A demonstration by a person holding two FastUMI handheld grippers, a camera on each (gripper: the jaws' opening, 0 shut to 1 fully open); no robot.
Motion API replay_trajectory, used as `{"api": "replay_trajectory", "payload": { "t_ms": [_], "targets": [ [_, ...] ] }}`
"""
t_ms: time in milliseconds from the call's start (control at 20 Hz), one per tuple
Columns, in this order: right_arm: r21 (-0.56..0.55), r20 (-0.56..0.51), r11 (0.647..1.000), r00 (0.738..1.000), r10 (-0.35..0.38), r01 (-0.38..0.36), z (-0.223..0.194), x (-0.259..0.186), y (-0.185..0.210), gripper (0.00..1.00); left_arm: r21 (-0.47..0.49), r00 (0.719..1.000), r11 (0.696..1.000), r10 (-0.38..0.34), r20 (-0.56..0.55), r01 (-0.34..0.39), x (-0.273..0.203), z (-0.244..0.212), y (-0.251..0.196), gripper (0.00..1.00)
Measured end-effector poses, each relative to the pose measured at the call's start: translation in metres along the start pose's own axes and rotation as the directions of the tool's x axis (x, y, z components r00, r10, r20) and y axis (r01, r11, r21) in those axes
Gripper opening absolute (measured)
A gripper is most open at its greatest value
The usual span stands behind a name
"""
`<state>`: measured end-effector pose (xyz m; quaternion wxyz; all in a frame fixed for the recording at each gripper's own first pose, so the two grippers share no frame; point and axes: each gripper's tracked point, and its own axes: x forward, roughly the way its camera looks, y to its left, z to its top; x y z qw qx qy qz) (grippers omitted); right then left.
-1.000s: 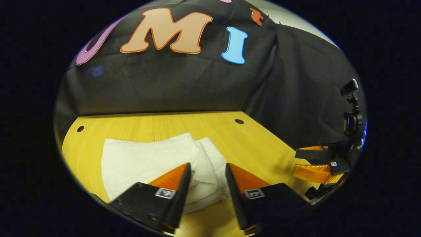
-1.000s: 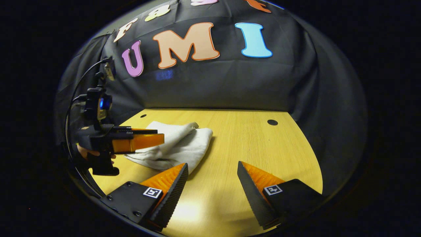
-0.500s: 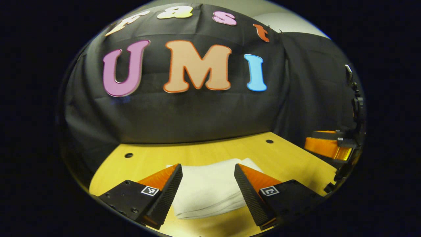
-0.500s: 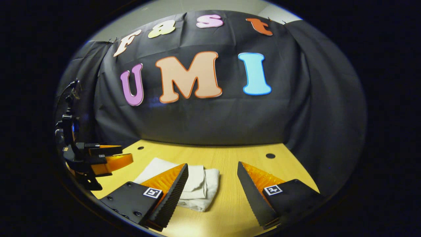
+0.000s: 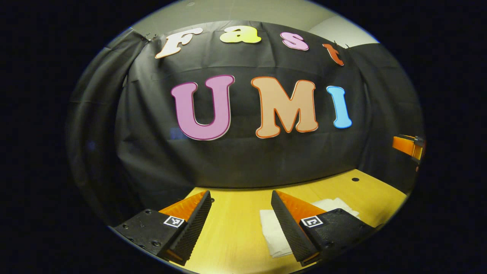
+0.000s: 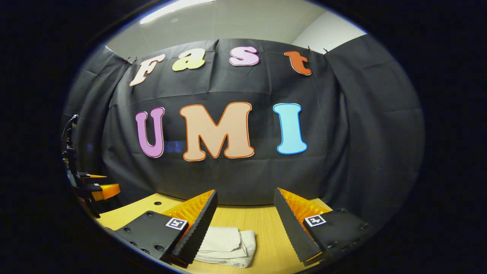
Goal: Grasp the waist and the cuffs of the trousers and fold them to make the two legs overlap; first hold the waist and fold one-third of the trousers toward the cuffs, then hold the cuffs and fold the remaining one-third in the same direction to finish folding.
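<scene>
Wooden table point(image 6: 266, 236) — folded trousers point(image 6: 228, 247)

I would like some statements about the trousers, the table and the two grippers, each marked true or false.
1. The trousers lie folded on the table. True.
2. The left gripper is shut on the trousers. False: it is open and holds nothing.
3. The right gripper is open. True.
4. The trousers are black. False: they are white.
</scene>
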<state>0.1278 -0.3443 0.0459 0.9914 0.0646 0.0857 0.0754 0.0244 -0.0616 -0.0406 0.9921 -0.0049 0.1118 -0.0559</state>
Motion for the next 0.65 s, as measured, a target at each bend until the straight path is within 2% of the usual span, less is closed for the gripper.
{"api": "replay_trajectory", "payload": {
  "t_ms": [50, 100, 150, 200, 650],
  "targets": [
    [-0.001, -0.001, 1.000, 1.000, -0.003, 0.003, 0.000, -0.003, 0.001, 0.96, 0.008, 1.000, 1.000, 0.013, 0.011, -0.014, 0.000, 0.004, 0.007, 0.95],
    [0.000, -0.003, 1.000, 1.000, -0.005, 0.005, 0.001, -0.005, 0.003, 0.92, 0.015, 1.000, 1.000, 0.023, 0.017, -0.023, -0.003, 0.006, 0.012, 0.95],
    [0.002, -0.007, 1.000, 1.000, -0.006, 0.006, -0.001, -0.007, 0.005, 0.92, 0.022, 0.999, 0.999, 0.029, 0.024, -0.029, -0.004, 0.007, 0.015, 0.95],
    [-0.001, -0.007, 1.000, 1.000, -0.010, 0.010, -0.001, -0.008, 0.006, 0.96, 0.026, 0.999, 0.999, 0.031, 0.031, -0.032, -0.006, 0.009, 0.017, 0.95],
    [-0.012, 0.026, 1.000, 0.999, -0.021, 0.021, 0.009, -0.021, 0.013, 0.96, 0.011, 0.997, 0.999, 0.043, 0.061, -0.044, -0.010, 0.016, 0.028, 0.96]
  ]
}}
